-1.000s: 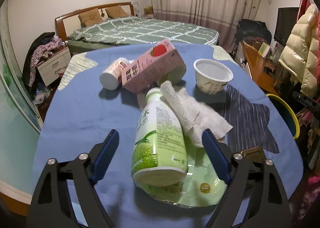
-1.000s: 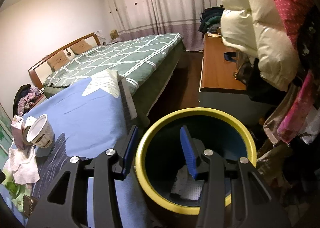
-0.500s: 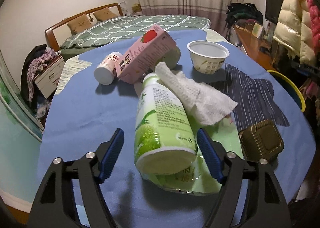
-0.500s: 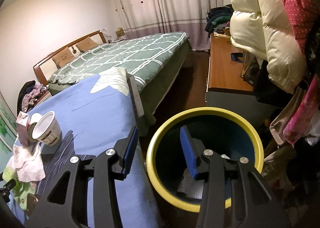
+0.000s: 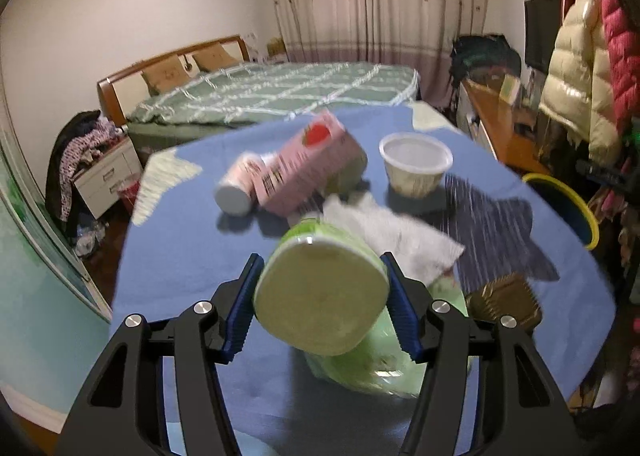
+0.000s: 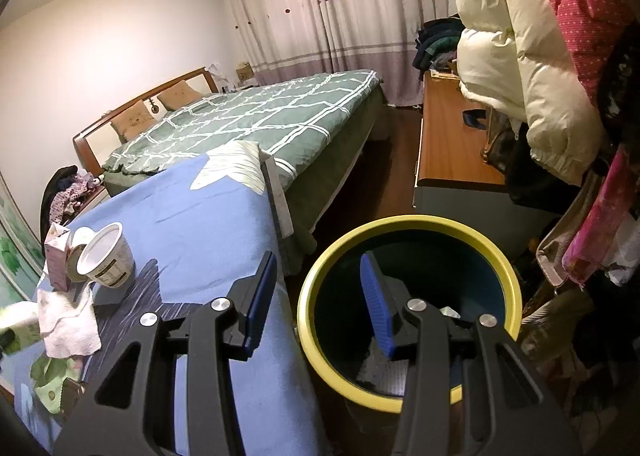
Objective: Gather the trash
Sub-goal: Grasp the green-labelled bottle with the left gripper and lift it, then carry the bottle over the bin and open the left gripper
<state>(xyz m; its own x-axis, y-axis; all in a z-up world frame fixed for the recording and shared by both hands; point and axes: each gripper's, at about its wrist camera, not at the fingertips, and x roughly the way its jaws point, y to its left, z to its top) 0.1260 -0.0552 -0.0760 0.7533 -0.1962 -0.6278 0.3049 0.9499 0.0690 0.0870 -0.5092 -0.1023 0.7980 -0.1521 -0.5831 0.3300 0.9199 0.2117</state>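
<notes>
Bedroom clutter crowds in on every side, with puffy coats hung to the right and a green checked bed (image 5: 276,96) behind, and the work happens on a blue cloth (image 5: 180,256) spread over the table. From where I stand, the left gripper (image 5: 322,298) has its blue ribbed pads pressed against both flanks of the green bottle (image 5: 320,292), whose flat pale base faces the camera and looks tilted up off the cloth; the picture is blurred, so I cannot say how far it is lifted. It looks like thin, smooth plastic with a glossy printed sleeve, probably light and near empty, so I would expect it to dent under a hard squeeze and to slip if held loosely; gripping low across the wide body, as here, seems the sensible hold. Around it lie a soft crumpled paper towel (image 5: 396,232), a stiff pink carton (image 5: 308,168) with square edges, a small white bottle (image 5: 236,192) on its side, a thin white cup (image 5: 416,168) standing open, a ridged brown plastic tray (image 5: 504,296) and a limp green wrapper (image 5: 372,364) under the bottle. The right gripper (image 6: 316,296) hangs with its jaws apart and empty over the edge of the yellow-rimmed bin (image 6: 400,400), which stands just beside the table with some scraps in its dark bottom.
</notes>
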